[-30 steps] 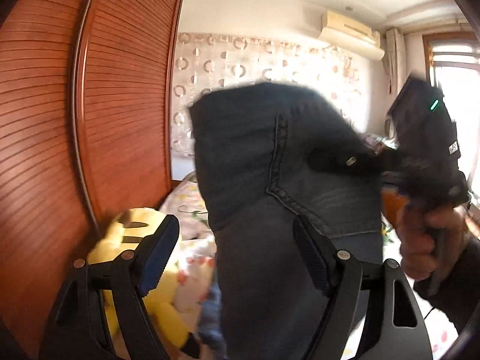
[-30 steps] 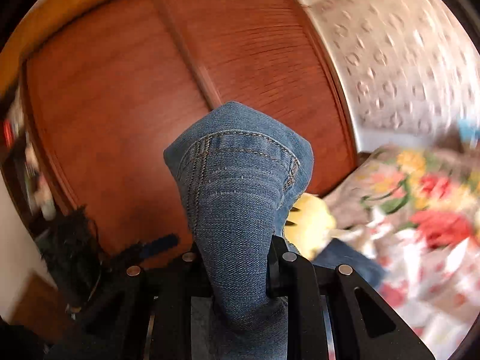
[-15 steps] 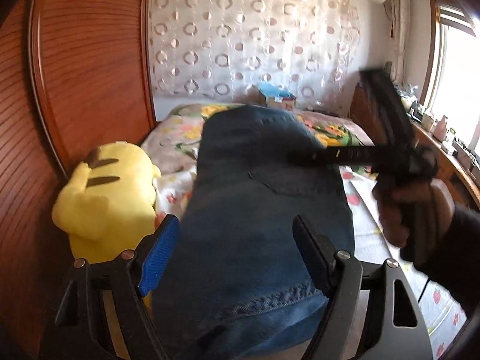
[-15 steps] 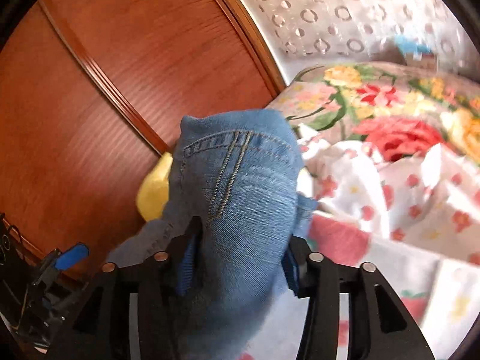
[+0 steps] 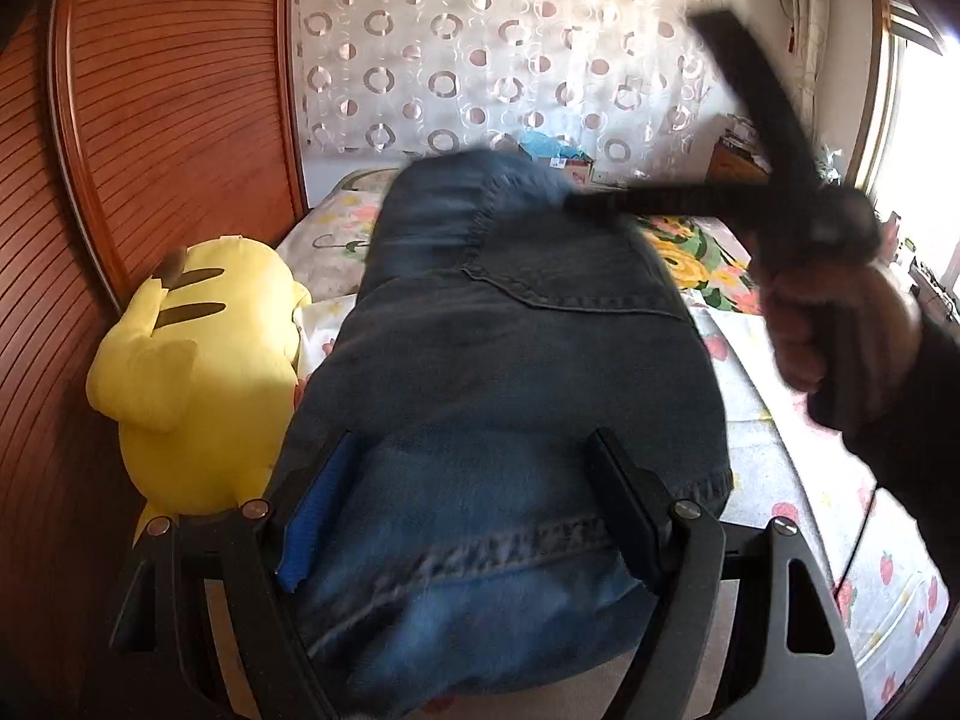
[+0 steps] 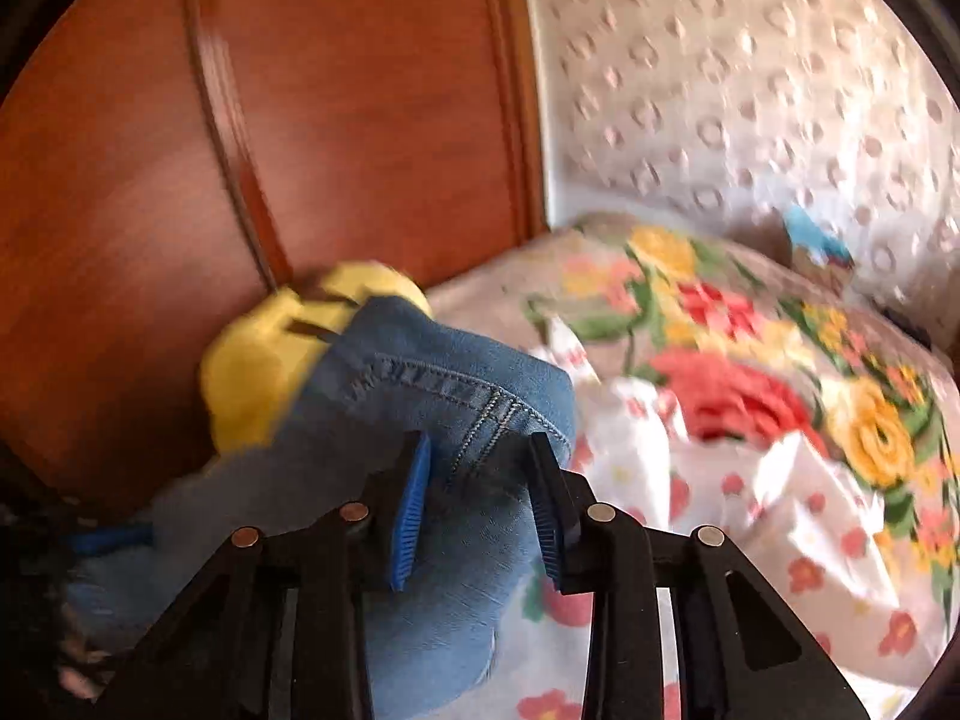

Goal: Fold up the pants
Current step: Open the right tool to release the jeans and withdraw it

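Closest to me, the left gripper has its jaws spread wide, and a bulky fold of the jeans sits in the gap between them; the fingers stand off the cloth on both sides, so I see no pinch there. The denim is dark on this side, with a back pocket seam facing up, and it mounds over the bed, reaching back toward the far wall.

The right gripper is parted about halfway, blue pads showing, with the waistband end of the jeans lying between the pads (whether they touch the fabric I cannot tell, since the shot is blurred). The person's right hand grips its handle above the far end of the pants.

Just left of the jeans lies a yellow plush toy, against the wooden wardrobe. Beyond, a floral quilt covers the bed, and a ring-patterned curtain hangs at the back
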A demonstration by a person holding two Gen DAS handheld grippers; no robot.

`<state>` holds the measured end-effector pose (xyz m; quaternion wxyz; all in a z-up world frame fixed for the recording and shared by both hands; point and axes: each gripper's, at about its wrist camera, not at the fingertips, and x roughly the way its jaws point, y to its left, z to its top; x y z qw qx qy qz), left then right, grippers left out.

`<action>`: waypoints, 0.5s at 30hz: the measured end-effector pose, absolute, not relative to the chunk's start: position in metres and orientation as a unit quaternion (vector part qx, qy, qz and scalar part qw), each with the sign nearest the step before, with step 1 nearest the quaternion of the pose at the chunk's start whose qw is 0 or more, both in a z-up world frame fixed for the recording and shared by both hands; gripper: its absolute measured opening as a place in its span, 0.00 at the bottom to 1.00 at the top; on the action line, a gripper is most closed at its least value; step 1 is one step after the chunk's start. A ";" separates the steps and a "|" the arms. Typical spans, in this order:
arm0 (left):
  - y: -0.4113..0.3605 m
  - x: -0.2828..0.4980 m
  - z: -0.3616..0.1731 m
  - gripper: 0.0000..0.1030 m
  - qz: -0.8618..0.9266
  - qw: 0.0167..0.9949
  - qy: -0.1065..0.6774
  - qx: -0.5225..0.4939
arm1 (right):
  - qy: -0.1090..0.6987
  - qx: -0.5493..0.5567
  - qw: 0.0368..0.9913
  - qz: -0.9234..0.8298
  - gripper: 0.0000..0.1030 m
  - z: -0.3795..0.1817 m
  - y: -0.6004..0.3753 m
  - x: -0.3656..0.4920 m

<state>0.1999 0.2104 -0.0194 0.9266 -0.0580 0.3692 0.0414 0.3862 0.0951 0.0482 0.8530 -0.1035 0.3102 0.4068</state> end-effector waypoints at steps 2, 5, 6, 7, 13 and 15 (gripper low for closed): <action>0.208 0.197 -0.013 0.76 0.040 0.929 0.364 -0.056 | 0.316 -0.087 0.857 0.398 0.33 0.044 0.084 0.386; 0.199 0.192 -0.004 0.76 0.038 0.933 0.354 -0.043 | 0.307 -0.073 0.865 0.391 0.33 0.051 0.062 0.366; 0.194 0.189 0.001 0.76 0.035 0.935 0.349 -0.040 | 0.300 -0.071 0.870 0.385 0.33 0.056 0.050 0.355; 0.189 0.185 0.005 0.76 0.033 0.938 0.344 -0.039 | 0.296 -0.069 0.871 0.385 0.33 0.059 0.043 0.346; 0.157 0.167 0.024 0.77 0.009 0.948 0.316 -0.026 | 0.271 -0.047 0.887 0.371 0.33 0.089 -0.037 0.262; 0.144 0.161 0.028 0.76 -0.001 0.951 0.310 -0.023 | 0.260 -0.046 0.895 0.359 0.33 0.096 -0.067 0.234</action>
